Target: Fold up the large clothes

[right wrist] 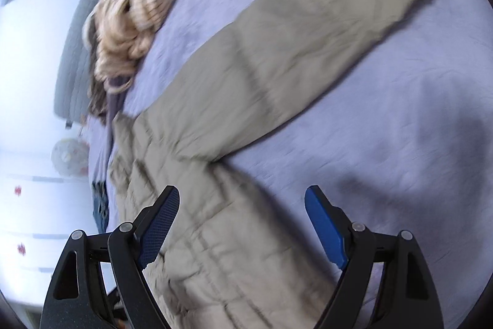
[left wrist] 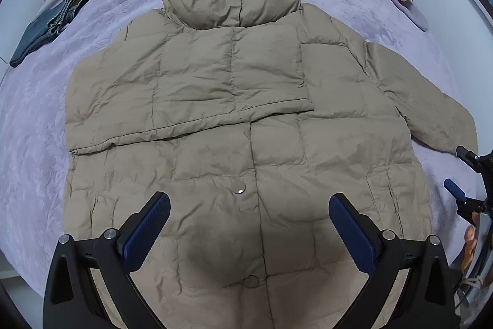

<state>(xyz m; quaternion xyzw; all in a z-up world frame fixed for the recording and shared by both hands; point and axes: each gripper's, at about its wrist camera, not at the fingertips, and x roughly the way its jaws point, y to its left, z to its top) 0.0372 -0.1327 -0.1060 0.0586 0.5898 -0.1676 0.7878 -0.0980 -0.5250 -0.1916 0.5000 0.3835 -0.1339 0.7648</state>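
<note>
The tan jacket (left wrist: pixel 240 119) lies flat on the purple bed (left wrist: pixel 37 144); both the left gripper (left wrist: pixel 249 205) and right gripper (right wrist: pixel 242 199) gape empty. Only the left view shows one sleeve (left wrist: pixel 191 82) folded across the chest, the right view its outstretched sleeve (right wrist: pixel 308 51)

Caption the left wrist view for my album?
Open left tool hovering over a tan puffer jacket, one sleeve folded across.

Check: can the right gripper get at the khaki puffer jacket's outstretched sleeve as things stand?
Probably yes. The right gripper is open and holds nothing, and the khaki puffer jacket's outstretched sleeve lies flat on the lilac bedspread ahead of it with nothing on top.
</note>
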